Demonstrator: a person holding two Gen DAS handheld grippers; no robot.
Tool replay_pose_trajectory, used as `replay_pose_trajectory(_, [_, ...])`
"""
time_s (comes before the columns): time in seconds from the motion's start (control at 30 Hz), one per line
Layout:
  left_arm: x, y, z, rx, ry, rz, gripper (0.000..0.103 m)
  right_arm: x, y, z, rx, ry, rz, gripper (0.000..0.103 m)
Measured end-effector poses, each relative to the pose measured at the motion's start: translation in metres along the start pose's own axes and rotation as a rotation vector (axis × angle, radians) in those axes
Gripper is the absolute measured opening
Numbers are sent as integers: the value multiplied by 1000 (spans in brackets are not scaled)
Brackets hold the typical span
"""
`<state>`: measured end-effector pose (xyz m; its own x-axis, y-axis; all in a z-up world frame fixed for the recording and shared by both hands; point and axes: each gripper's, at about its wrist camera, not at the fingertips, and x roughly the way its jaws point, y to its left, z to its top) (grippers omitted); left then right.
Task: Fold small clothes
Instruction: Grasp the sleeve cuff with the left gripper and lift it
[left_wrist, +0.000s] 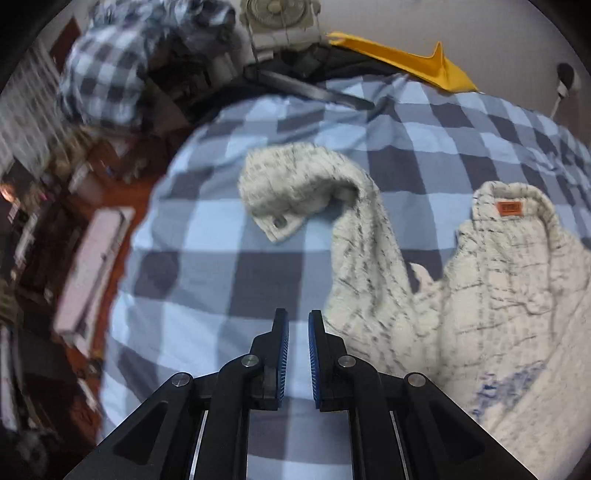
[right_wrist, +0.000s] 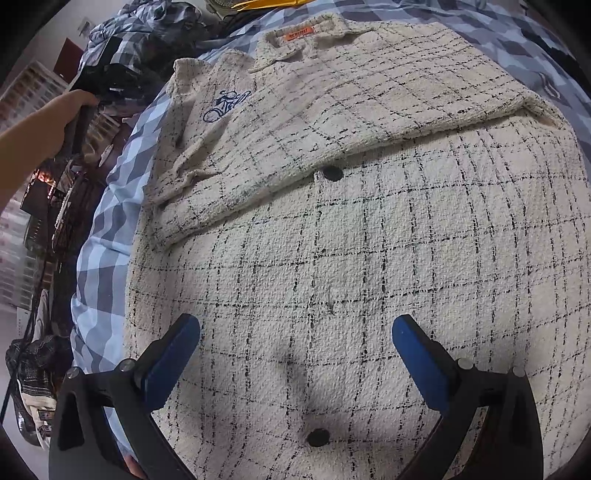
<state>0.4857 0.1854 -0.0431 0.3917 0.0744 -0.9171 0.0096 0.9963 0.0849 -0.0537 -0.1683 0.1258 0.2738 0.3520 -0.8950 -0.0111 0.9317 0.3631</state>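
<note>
A cream shirt with thin black check lines lies on the blue-and-grey checked bedcover. It has an orange collar label, a blue bicycle embroidery and black buttons. Its right side is folded over the front. My right gripper hovers open over the lower front, nothing between its fingers. In the left wrist view the shirt lies to the right, with one sleeve spread left and bent, cuff down. My left gripper is shut on nothing, above the bedcover beside the sleeve.
A yellow object and a fan stand at the bed's far end, next to a pile of checked fabric. The bed's edge drops to a cluttered floor on the left. A person's hand shows at the left.
</note>
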Motion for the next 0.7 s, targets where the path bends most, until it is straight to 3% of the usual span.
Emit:
replay_pose_trajectory(0.1, [-1,2,-3,-46,14,-114,10,1,0,0,7,1,1,102])
replay_pose_trajectory(0.13, [0,1,-3,-51,14,-123,33,1,1,0,10,2,0,102])
replay_pose_trajectory(0.2, [-1,-4,-6,-18,2,-168,101,0,0,0,16,-2,5,102])
replay_pose_trajectory(0.23, [-6,-7,-7,-3,-55,-176,103,0,1,1,15,-4,5,102])
replay_pose_trajectory(0.37, [-6,-4,-3,-25,-155,-212,103,2,1,0,10,1,-1,102])
replay_pose_trajectory(0.43, [-10,3,0,-78,-196,-168,103,2,1,0,14,4,1,102])
replay_pose_trajectory(0.5, [-9,13,5,-147,-244,-203,103,0,2,1,18,-2,4,102])
replay_pose_trajectory(0.7, [21,18,20,-280,-139,-281,103,4,-1,1,28,7,-3,102])
